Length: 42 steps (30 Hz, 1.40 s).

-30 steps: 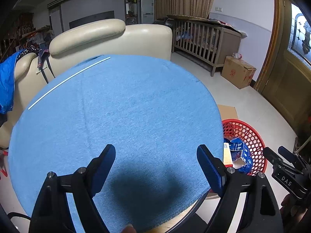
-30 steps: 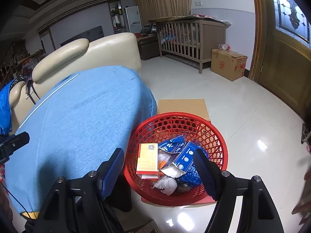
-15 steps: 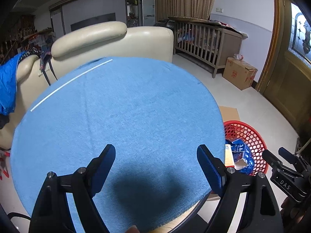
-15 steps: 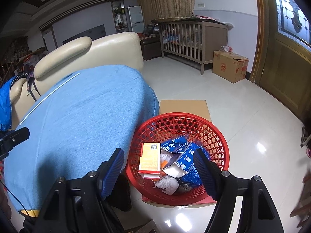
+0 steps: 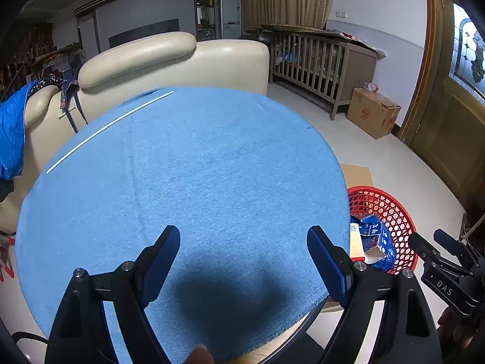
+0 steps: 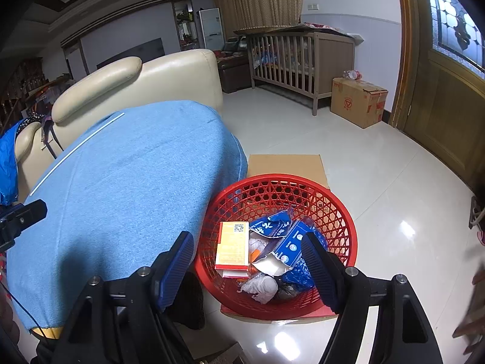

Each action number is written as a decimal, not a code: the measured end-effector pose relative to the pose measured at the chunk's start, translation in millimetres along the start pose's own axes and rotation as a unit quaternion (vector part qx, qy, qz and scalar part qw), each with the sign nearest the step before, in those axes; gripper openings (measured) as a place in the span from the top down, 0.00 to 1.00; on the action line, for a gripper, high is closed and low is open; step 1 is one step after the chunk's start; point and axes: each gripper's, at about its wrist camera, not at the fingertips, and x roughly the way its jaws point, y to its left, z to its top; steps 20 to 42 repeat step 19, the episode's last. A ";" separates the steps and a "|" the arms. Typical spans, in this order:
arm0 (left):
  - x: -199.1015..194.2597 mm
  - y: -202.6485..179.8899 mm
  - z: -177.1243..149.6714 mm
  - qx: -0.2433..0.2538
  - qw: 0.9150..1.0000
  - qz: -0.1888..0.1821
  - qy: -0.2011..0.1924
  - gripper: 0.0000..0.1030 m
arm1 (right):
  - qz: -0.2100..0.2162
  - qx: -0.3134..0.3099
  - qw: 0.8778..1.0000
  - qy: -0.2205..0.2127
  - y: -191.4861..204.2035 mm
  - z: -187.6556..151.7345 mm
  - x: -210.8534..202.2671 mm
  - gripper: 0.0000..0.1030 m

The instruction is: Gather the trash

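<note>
Looking over the scene, you have these things, from the biggest to the smallest:

Table: the round table with the blue cloth fills the left wrist view. It shows no trash, only a thin white rod near its edge at about 10 o'clock.

Basket: the red basket stands on the floor, just beside the table edge at 3 o'clock, on a flat cardboard sheet. I judge it light and a little springy. If you must move it, take it by the rim.

Trash: all the trash that you can see lies inside the basket.

Orange box: it is at 9 o'clock in the basket. It looks stiff and light. Pinch it across the thin sides.

Blue wrappers: they lie from the centre to 3 o'clock, torn. They look thin and crinkly and probably slippery. Take a folded edge, not the flat face.

White crumpled paper: it is at 6 o'clock. It looks soft and very light and will squash, so any point is good.

Left gripper: the jaws are spread wide above the cloth. They hold nothing and touch nothing.

Right gripper: it hangs over the near side of the basket. The jaws are apart, less wide than the left ones, with nothing between them.
</note>
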 end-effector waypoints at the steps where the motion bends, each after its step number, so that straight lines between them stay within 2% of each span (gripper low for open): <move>1: 0.1 -0.8 0.0 0.001 1.000 0.000 0.000 0.16 | 0.000 0.000 1.000 0.000 0.4 0.1 -0.1 0.26; 18: -2.7 -7.3 -2.8 0.013 1.000 -0.014 -0.010 0.16 | -0.001 0.001 1.000 0.002 3.1 -2.8 3.0 0.26; 42: -3.4 -8.1 -3.2 0.015 1.000 -0.014 -0.012 0.16 | -0.001 0.001 1.000 0.003 2.7 -3.4 2.7 0.26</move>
